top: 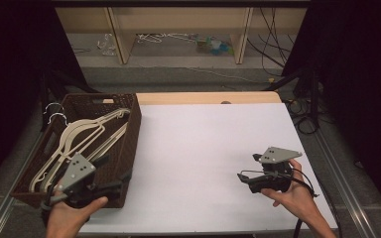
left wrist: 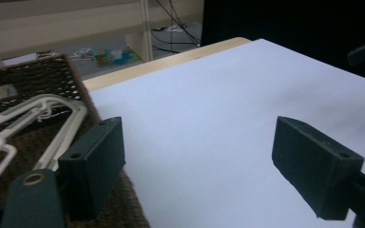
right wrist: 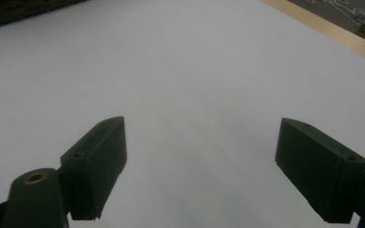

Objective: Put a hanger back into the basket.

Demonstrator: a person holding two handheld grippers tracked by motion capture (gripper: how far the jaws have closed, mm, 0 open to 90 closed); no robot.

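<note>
- White sheeting is seen to cover the worktop point(top: 203, 148) in the high view, with a dark woven basket point(top: 129, 144) set at its left edge. Cream hangers point(top: 79, 136) are stacked inside it, perhaps three or four; an exact count cannot be made. Their long axis runs from the near left corner towards the far right one, hooks at the far left. The left gripper point(top: 116, 184) is held at the basket's near right corner, clearly nearer than the right gripper point(top: 245, 177), which is kept well apart over bare sheeting.
- Along the left gripper view, two fingers point(left wrist: 92, 164) are shown spread wide, with nothing between them. The hangers point(left wrist: 33, 118) lie to the left of them, inside the basket point(left wrist: 38, 76), so a leftward turn is judged necessary.
- Along the right gripper view, two fingers point(right wrist: 95, 161) are likewise spread and empty above the sheeting.
</note>
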